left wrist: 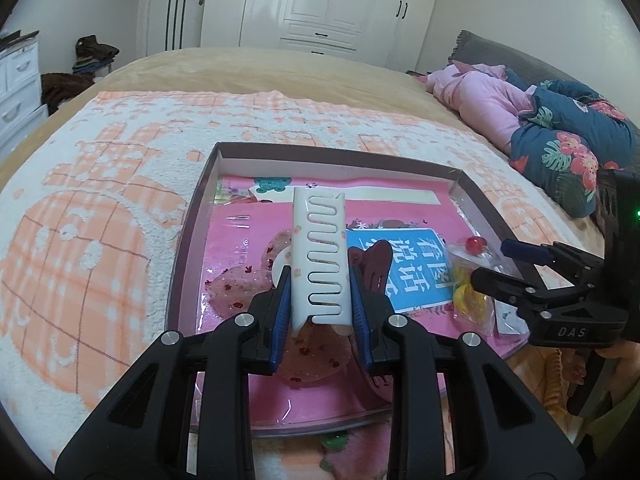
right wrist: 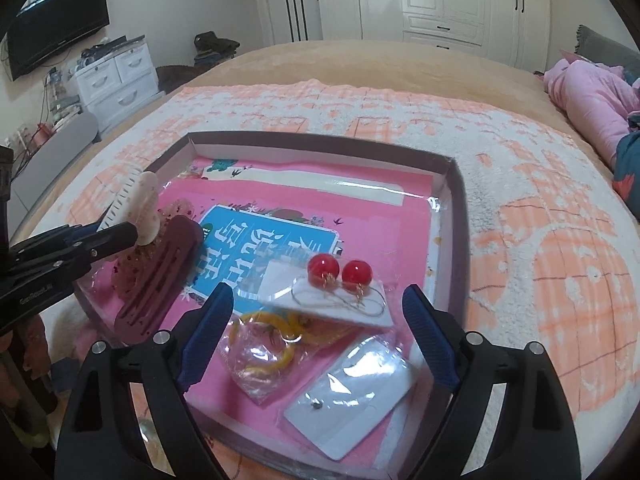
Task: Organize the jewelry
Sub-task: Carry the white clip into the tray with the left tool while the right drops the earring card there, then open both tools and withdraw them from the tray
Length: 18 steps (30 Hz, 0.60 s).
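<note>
My left gripper (left wrist: 320, 300) is shut on a white hair clip (left wrist: 320, 256) and holds it upright over the left part of a shallow box (left wrist: 192, 216). The clip also shows in the right wrist view (right wrist: 138, 204). A maroon hair clip (right wrist: 160, 276) lies beside it on the pink sheet. My right gripper (right wrist: 316, 336) is open above bagged jewelry: red ball earrings on a card (right wrist: 340, 280), a yellow ring in a bag (right wrist: 268, 344), and a small stud on a card (right wrist: 352, 396). The right gripper shows in the left wrist view (left wrist: 496, 264).
The box (right wrist: 456, 208) sits on an orange and white blanket (left wrist: 100, 200) on a bed. A pink and blue quilt heap (left wrist: 540, 120) lies at the right. White wardrobes (left wrist: 320, 0) and a drawer unit (right wrist: 116, 80) stand beyond the bed.
</note>
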{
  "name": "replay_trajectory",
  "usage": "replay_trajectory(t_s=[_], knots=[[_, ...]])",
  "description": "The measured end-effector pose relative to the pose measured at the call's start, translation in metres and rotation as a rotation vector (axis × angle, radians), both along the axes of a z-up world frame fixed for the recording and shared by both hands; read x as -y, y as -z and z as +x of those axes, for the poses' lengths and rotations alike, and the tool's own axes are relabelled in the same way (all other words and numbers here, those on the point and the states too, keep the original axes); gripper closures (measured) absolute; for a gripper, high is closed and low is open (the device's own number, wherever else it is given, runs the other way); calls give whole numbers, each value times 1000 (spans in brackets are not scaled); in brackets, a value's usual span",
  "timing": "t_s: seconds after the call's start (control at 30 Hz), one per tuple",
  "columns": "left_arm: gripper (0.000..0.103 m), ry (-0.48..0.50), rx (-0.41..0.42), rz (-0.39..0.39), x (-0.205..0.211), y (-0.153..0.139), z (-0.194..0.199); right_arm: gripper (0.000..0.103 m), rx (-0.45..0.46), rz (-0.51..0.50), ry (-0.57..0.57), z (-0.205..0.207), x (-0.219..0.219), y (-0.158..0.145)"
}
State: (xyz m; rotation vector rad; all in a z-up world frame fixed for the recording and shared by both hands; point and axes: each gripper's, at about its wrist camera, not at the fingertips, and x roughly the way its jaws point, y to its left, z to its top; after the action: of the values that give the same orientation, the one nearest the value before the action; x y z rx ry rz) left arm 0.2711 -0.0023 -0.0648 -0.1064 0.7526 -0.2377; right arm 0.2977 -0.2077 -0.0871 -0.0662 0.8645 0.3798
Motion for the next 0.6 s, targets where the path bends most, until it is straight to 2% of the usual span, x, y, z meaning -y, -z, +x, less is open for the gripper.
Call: replay_trajectory(t_s=[0.2, 0.27, 0.33, 0.47, 0.6], knots=[[82, 11, 12, -6, 2, -4, -2, 17, 10, 48, 33, -11, 15, -9], [78, 11, 15, -8, 2, -5, -3, 16, 18, 48, 39, -15, 18, -12], [70, 9, 23, -12, 1, -7, -5, 16, 30, 43, 41, -19, 20, -15], [68, 8, 41, -13, 2, -13, -9, 14, 49, 40, 42, -26, 21, -21], [55, 4, 57, -19, 1, -20, -14, 13, 69, 51, 47, -34, 23, -28]])
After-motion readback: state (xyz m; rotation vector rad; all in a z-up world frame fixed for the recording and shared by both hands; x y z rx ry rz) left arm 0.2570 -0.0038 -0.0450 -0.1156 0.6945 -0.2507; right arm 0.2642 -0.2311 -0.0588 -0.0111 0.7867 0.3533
